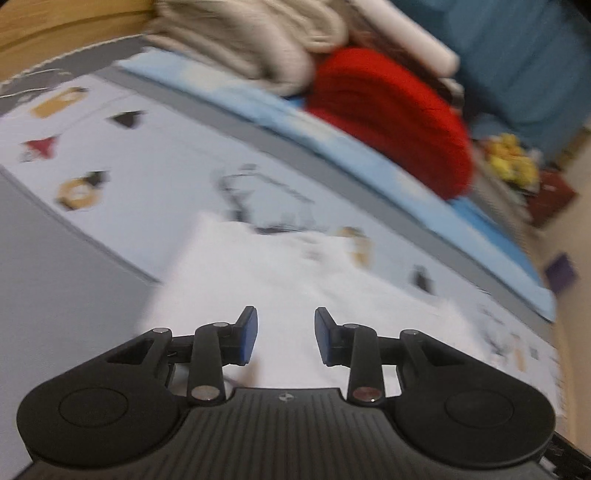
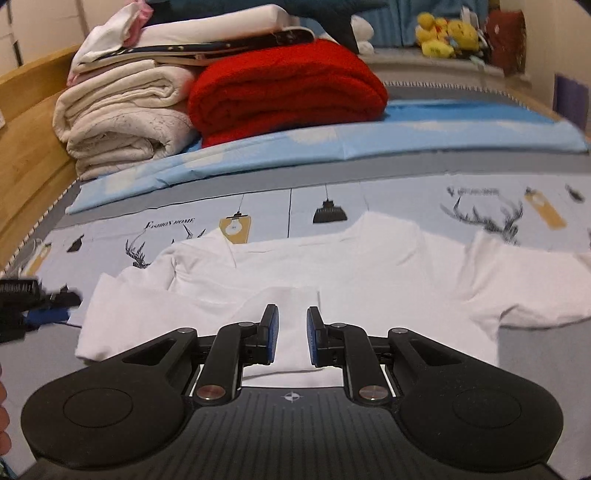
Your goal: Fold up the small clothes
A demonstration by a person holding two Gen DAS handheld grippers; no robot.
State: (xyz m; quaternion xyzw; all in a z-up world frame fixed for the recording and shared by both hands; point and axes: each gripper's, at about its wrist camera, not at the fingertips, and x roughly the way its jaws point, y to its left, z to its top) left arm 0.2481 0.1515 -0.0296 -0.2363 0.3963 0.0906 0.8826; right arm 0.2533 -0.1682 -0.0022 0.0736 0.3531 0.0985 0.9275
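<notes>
L gripper [image 1: 285,336] jaws apart, empty, view blurred; R gripper [image 2: 291,334] gapped over white shirt [image 2: 369,266], grip unclear

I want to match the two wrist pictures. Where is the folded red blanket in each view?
Left wrist: the red blanket lies upper right of centre, blurred and tilted, on the blue sheet.
Right wrist: upper centre, beside the cream bedding stack.
Shared landmark: the yellow plush toys, at the right edge in the left view.
</notes>
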